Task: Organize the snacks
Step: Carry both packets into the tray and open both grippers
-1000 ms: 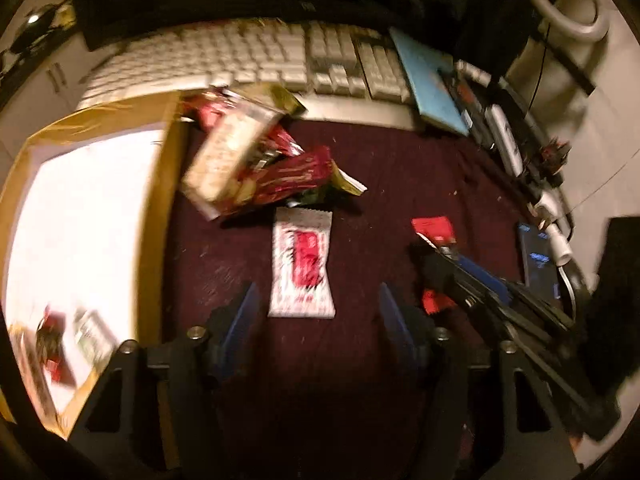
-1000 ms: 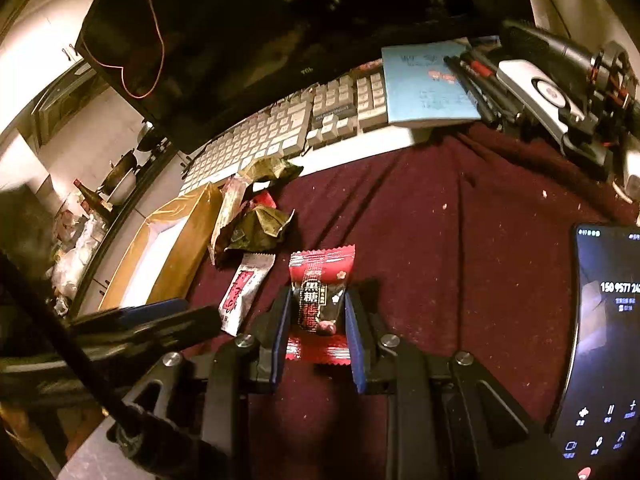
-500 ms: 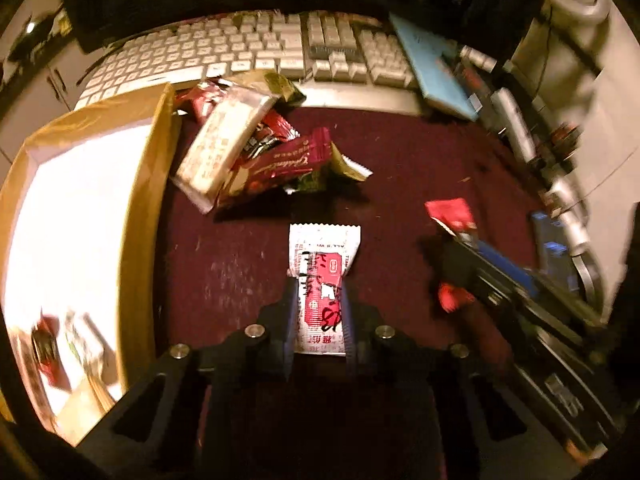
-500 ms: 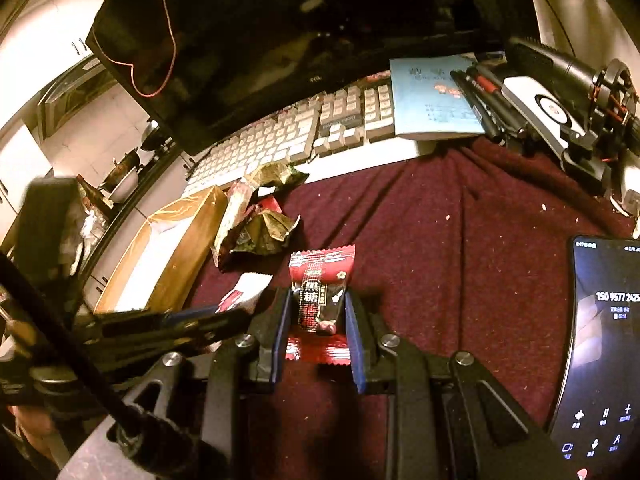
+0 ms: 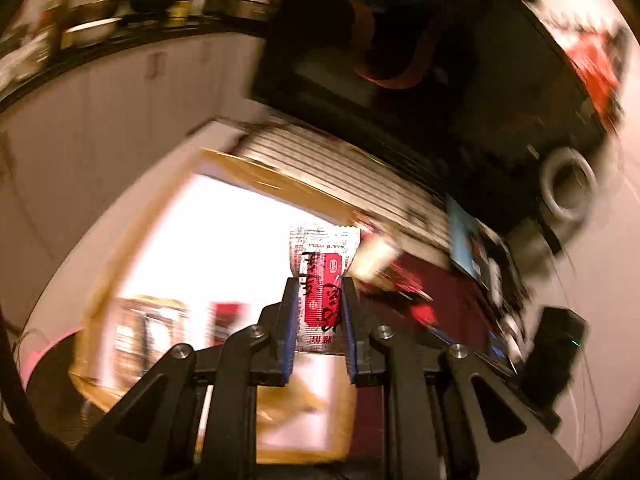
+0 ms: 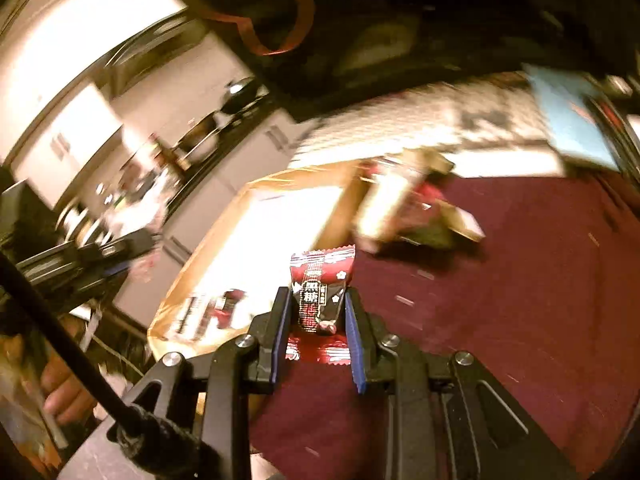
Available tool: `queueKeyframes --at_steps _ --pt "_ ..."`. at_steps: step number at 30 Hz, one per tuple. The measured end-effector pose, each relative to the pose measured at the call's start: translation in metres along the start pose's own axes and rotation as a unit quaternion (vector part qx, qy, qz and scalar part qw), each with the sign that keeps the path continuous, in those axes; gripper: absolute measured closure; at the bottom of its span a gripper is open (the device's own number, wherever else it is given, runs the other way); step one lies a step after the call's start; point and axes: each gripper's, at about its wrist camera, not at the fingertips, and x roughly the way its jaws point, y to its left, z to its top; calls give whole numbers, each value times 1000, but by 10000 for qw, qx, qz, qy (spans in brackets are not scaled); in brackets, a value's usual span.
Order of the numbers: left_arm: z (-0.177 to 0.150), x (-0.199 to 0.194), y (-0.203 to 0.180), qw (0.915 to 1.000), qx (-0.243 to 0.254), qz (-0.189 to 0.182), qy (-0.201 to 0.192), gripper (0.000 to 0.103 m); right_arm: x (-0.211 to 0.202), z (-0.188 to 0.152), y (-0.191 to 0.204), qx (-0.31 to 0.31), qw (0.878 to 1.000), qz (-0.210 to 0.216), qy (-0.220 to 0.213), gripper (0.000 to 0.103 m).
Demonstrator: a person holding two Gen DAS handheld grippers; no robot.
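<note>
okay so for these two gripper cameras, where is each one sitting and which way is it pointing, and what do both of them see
Left wrist: on the left gripper, looking along its fingers, tilted over the cardboard box; it clamps a white-and-red packet.
Right wrist: on the right gripper, facing the box across the maroon cloth; it clamps a dark red packet; a bare hand shows lower left.
Shared: box, keyboard, snack pile.
</note>
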Motion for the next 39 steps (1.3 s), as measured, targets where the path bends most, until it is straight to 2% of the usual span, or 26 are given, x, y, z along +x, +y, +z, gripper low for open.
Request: queueKeyframes --at_steps 4,9,13,15,20,23,25,28,31,34,37,39 --pt "11 20 42 9993 -262 266 53 82 36 21 41 -431 9985 170 294 78" --pt "12 73 79 9955 -593 472 562 82 94 39 62 -700 9945 -62 772 78" --pt "8 92 81 9917 -412 979 720 82 138 41 62 -902 9870 -596 1188 78" --pt "7 98 82 9906 -391 965 893 82 148 39 61 -823 9861 -627 1302 78" --pt "10 105 83 9880 -461 1085 996 77 153 34 69 -1024 9837 -894 1174 75" --pt "10 98 79 9905 -463 939 893 68 140 35 61 -802 9884 -664 1108 71" --pt "11 87 73 9931 -426 816 733 54 123 35 58 -670 9918 -541 945 65" --pt "8 68 55 9964 -254 687 419 42 94 32 55 -491 9962 -227 684 58" --pt "2 59 30 9985 -84 482 263 39 55 25 43 -287 9991 -38 321 51" --pt "-6 53 0 9994 167 189 236 38 22 19 16 -1 9998 -193 23 45" --pt "-15 57 -37 9978 471 -225 419 37 6 15 -14 268 9992 -289 19 45" --pt "-21 62 -57 9958 700 -306 512 37 2 16 -29 368 9984 -435 16 45"
